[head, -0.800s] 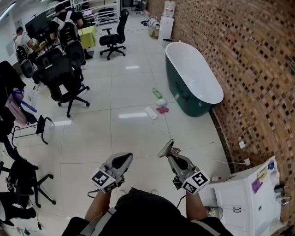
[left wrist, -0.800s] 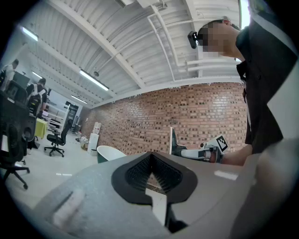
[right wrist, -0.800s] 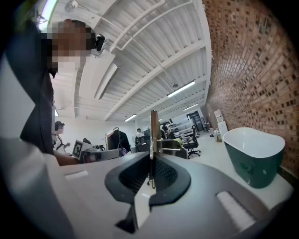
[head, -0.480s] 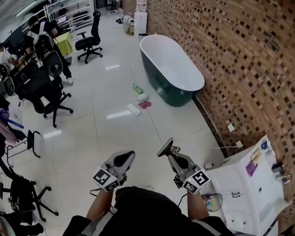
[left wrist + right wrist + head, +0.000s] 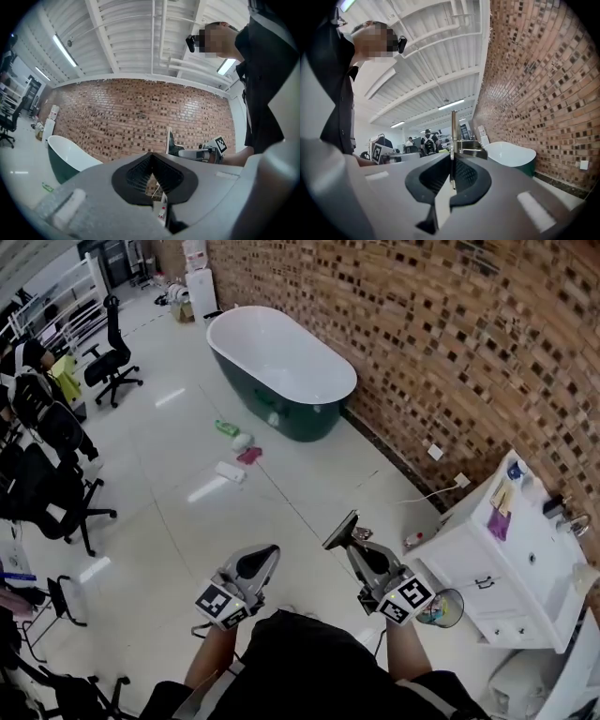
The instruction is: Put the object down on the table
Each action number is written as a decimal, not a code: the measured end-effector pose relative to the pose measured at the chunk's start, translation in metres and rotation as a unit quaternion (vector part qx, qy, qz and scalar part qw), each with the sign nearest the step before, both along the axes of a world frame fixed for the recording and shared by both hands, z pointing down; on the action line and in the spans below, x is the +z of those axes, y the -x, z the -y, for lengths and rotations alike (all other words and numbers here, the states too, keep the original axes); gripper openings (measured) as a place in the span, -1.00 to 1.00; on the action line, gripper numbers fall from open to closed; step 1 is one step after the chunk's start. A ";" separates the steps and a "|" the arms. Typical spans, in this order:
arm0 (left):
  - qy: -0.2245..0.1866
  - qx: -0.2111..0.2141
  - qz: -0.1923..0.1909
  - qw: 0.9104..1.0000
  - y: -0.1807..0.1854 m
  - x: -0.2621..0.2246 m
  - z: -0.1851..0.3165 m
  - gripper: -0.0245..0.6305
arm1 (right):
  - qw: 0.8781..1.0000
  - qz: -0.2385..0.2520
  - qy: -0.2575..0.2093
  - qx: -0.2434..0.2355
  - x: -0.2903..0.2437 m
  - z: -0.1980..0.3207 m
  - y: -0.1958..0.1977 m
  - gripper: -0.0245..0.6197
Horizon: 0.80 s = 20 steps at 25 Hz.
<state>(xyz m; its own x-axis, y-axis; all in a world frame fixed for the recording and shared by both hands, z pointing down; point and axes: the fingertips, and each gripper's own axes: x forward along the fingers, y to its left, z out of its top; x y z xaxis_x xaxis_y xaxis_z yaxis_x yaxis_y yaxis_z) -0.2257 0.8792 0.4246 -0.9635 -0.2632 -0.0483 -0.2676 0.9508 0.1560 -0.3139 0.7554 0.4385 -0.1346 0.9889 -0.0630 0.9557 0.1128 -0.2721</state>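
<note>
Right gripper [image 5: 353,543] is clamped tight on a thin flat board [image 5: 338,532] with a shiny metal clip [image 5: 358,534] on it, looks like a clipboard to me. In the right gripper view you only get it edge-on, a skinny upright sliver rising from between the jaws. From the left gripper view it's a dark panel with a pale edge, standing upright. The board is up in the air over the floor, not resting on anything, off to the left of the white vanity unit [image 5: 487,563].

Left gripper [image 5: 266,556] has its grey jaws pinched together at the tips with nothing in them. It sits level beside the right one, a bit apart.

Room stuff: rough mottled brick wall [image 5: 450,352], glossy white tile floor [image 5: 187,521] with light reflections, and an oval freestanding bathtub [image 5: 281,367] – dark green outside, smooth white inside. A few small bottles [image 5: 230,432] lie on the tiles near the tub, and black office chairs [image 5: 56,474] are off at the left
</note>
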 end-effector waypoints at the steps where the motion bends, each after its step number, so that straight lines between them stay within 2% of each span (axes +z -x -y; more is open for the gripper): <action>1: 0.003 0.011 0.000 1.000 0.006 0.000 -0.002 -0.93 | 1.000 0.002 0.002 0.011 -0.002 0.000 0.002 -0.90; 6: 0.010 0.057 0.008 0.998 0.026 0.008 -0.003 -0.93 | 0.998 0.004 0.004 0.060 0.005 0.010 0.012 -0.90; 13: -0.011 0.115 0.009 0.993 0.042 0.014 -0.001 -0.93 | 0.993 0.001 0.004 0.121 0.005 0.023 0.012 -0.90; 20: 0.008 0.168 0.020 0.986 0.067 0.014 0.007 -0.93 | 0.979 0.005 -0.005 0.203 0.003 0.047 0.008 -0.90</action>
<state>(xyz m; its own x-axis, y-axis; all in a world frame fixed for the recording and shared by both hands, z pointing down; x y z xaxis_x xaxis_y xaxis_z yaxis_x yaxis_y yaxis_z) -0.2928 0.8721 0.4382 -0.8194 -0.5679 -0.0779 -0.5732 0.8098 0.1253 -0.3217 0.7085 0.4416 -0.5166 0.8543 -0.0580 0.8342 0.4868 -0.2592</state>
